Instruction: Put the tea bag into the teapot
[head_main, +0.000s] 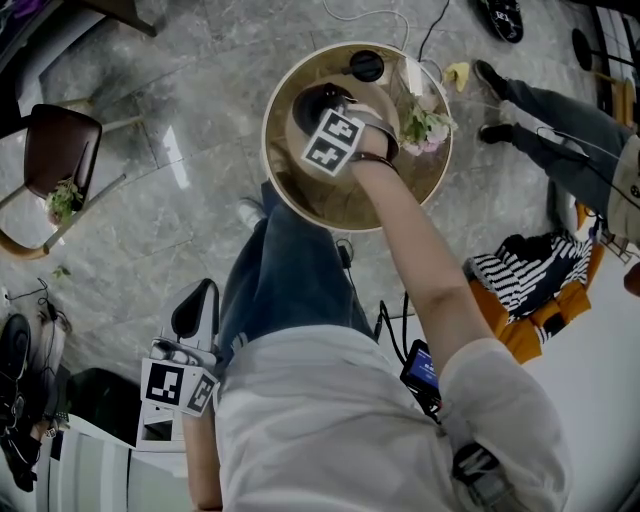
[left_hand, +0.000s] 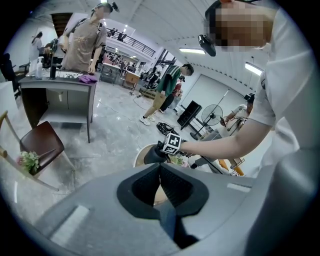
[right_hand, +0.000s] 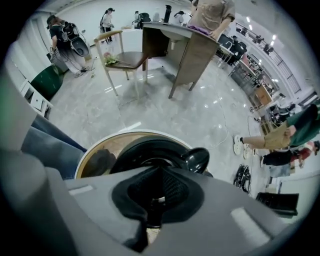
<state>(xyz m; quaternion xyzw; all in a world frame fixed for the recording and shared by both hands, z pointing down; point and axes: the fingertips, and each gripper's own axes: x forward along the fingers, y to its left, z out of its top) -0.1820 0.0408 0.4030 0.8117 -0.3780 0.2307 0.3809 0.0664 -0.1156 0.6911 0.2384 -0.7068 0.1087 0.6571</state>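
Your right gripper (right_hand: 160, 192) is clenched directly above the teapot (right_hand: 142, 149) on the round table (head_main: 425, 185). A pale sliver (right_hand: 159, 199) sits between its pads, possibly the tea bag. Your left gripper (left_hand: 160, 175) is clenched empty, well back from the teapot.

Glossy black teapot (right_hand: 135, 150) — wood-look tabletop (head_main: 400, 195), polished stone floor (head_main: 180, 130).

Teapot (head_main: 318, 103) on the round table (head_main: 320, 203) was glossy black, and the tabletop was tan with a pale rim. Marker cube (head_main: 333, 141) over the table had black-and-white squares. Flowers (head_main: 425, 125) on the table were pinkish-white, the floor (head_main: 180, 90) around it was grey marble, and the cloth (head_main: 520, 265) right of it was black-and-white striped.
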